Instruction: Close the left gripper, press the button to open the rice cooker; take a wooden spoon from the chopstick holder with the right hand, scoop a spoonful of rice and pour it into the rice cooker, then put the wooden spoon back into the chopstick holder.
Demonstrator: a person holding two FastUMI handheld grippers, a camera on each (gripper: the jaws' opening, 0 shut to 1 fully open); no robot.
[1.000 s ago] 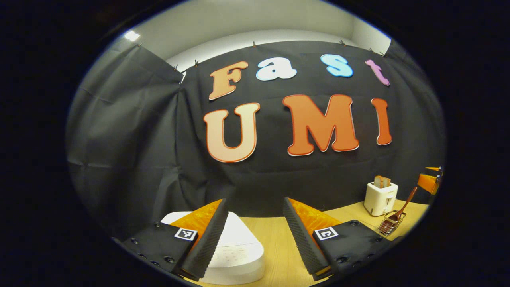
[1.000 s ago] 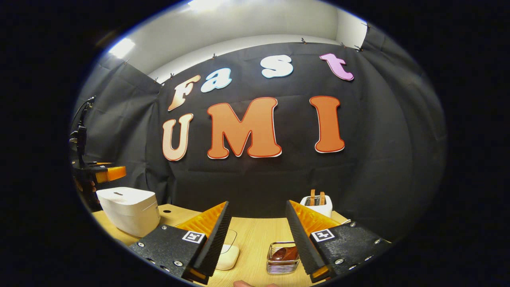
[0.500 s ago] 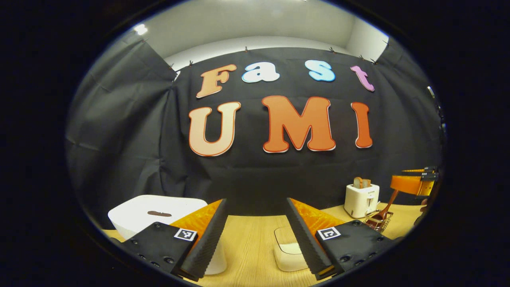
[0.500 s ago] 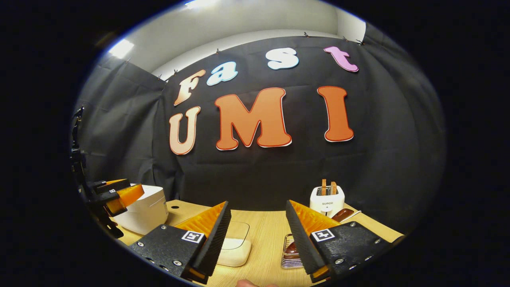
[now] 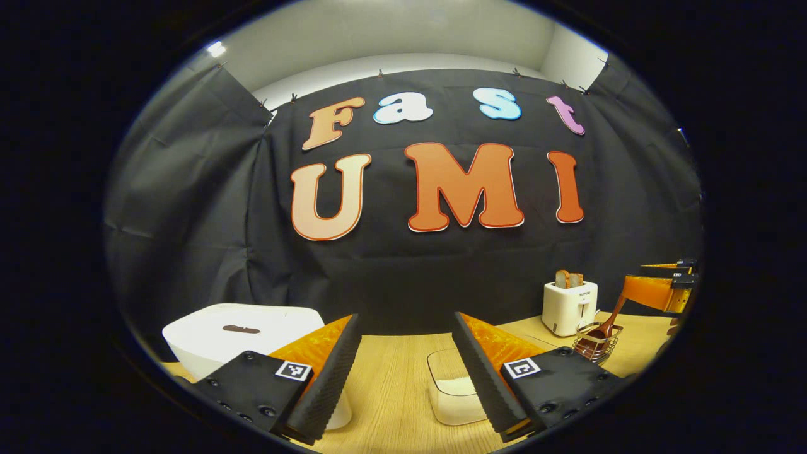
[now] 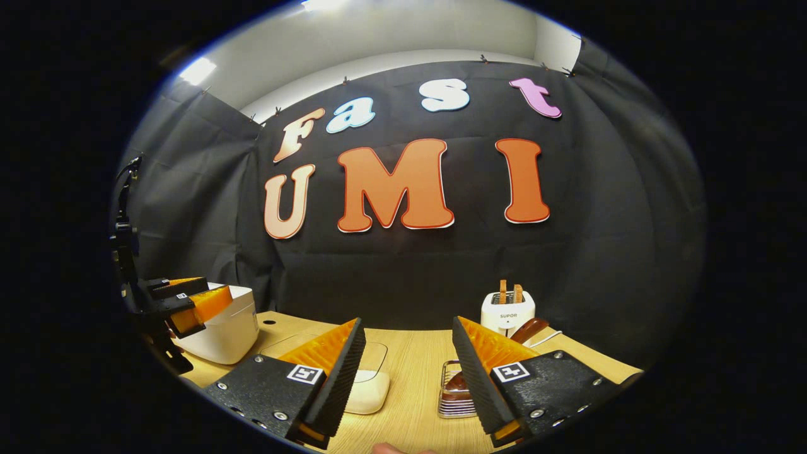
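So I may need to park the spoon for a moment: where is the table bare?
Bare wood lies between the rice cooker and the white lidded container, and in front of the container. It is crowded at the right, where the chopstick holder stands by the toaster.

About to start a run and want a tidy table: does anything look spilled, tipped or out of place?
Nothing stands out. The rice cooker sits closed, the toaster stands upright, and the wooden spoon leans in the chopstick holder.

Bare table [image 6: 403,378] between rice cooker [image 6: 224,325] and chopstick holder [image 6: 455,398].
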